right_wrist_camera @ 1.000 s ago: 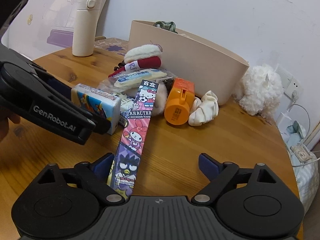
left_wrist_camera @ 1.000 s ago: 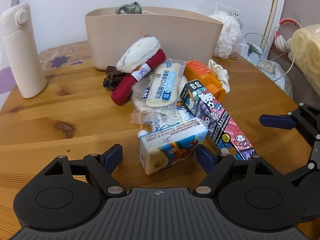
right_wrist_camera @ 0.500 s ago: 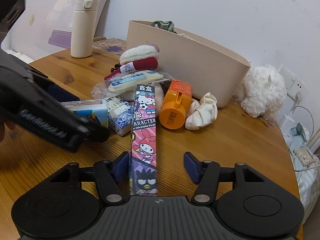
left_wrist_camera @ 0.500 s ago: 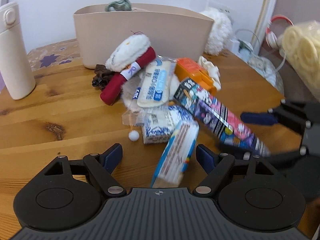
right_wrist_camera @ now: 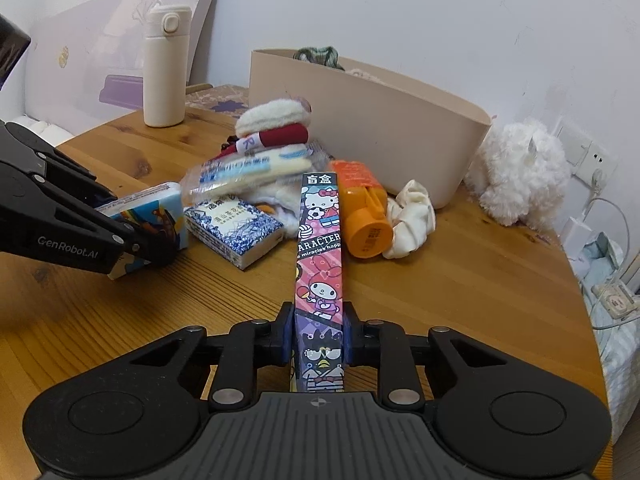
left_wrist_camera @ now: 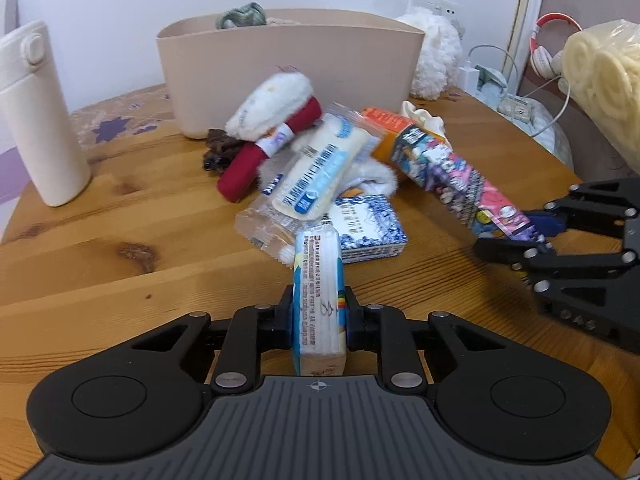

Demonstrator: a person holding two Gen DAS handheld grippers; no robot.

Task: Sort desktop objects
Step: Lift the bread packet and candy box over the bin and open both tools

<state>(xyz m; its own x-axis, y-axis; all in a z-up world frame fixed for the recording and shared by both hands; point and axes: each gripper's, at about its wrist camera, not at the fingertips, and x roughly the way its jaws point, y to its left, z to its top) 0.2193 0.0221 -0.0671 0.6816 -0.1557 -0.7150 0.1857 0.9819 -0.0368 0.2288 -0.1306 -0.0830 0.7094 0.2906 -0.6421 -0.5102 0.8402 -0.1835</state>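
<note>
My left gripper (left_wrist_camera: 319, 316) is shut on a colourful tissue pack (left_wrist_camera: 318, 280), held on edge just above the wooden table (left_wrist_camera: 120, 216). In the right wrist view that pack (right_wrist_camera: 156, 216) sits in the left gripper (right_wrist_camera: 144, 252) at the left. My right gripper (right_wrist_camera: 319, 332) has its jaws closing, and its pads press both sides of a long cartoon-printed box (right_wrist_camera: 320, 248). The box's far end rests on the pile. From the left wrist view the box (left_wrist_camera: 452, 172) slants toward the right gripper (left_wrist_camera: 532, 232).
A beige bin (left_wrist_camera: 288, 68) stands behind the pile. The pile holds a blue-and-white tissue pack (left_wrist_camera: 368, 228), a wrapped white snack (left_wrist_camera: 316, 172), a red roll (left_wrist_camera: 272, 148), an orange bottle (right_wrist_camera: 362, 208) and a white scrunchie (right_wrist_camera: 412, 216). A cream flask (left_wrist_camera: 36, 116) stands left; a white plush (right_wrist_camera: 520, 172) sits right.
Both grippers went from wide open to closed. The left one closed on the tissue pack, now turned on edge; the right one closed on the cartoon box, which swung straight between its fingers.
</note>
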